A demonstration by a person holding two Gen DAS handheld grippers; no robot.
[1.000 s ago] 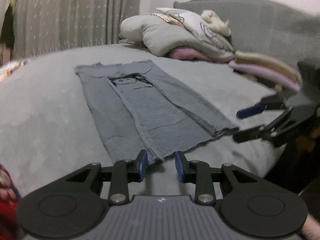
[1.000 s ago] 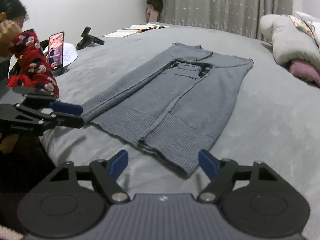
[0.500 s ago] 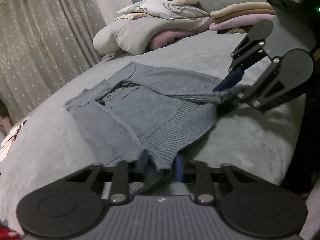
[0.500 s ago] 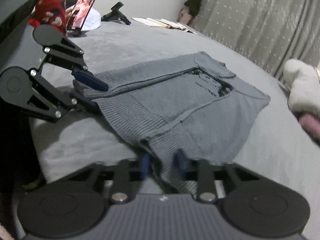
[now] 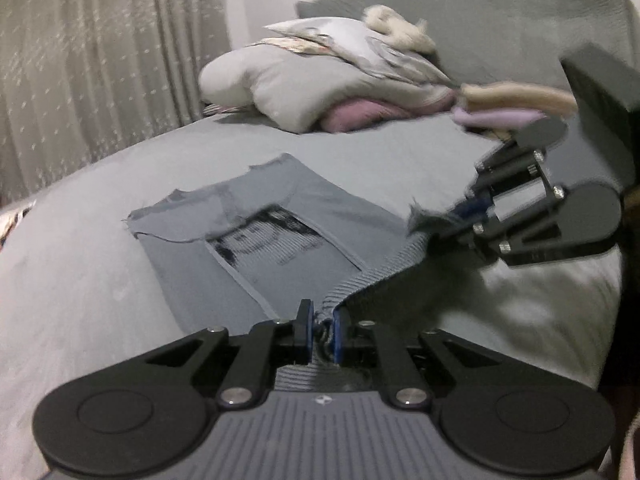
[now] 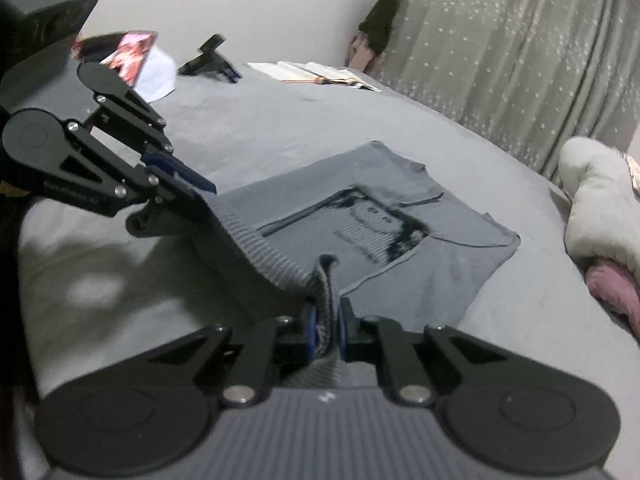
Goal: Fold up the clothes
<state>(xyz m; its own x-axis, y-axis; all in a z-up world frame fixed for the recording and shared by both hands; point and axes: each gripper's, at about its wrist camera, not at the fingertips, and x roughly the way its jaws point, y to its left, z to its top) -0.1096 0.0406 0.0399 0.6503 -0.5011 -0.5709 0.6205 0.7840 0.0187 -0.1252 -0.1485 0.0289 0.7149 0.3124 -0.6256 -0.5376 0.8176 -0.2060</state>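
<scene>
A grey knit sweater (image 5: 260, 248) with a dark face print lies on the grey bed (image 5: 80, 280), collar end far from me. My left gripper (image 5: 320, 322) is shut on one corner of its ribbed hem (image 5: 360, 284). In the same view my right gripper (image 5: 466, 210) pinches the other hem corner at the right. The right wrist view shows the right gripper (image 6: 325, 320) shut on bunched ribbing, and the left gripper (image 6: 182, 184) holding its corner at the left. The hem hangs taut between them, raised off the bed, over the sweater (image 6: 400, 220).
A heap of pillows and quilt (image 5: 320, 80) and a stack of folded clothes (image 5: 516, 100) sit by the headboard. A lit phone (image 6: 132, 56), a black stand (image 6: 208, 60) and an open book (image 6: 320, 74) lie at the bed's far side. Curtains (image 6: 520, 60) hang behind.
Both grippers went from open at the hem to shut on it. They have lifted the hem off the bed and carried it toward the collar, so the flat part looks shorter.
</scene>
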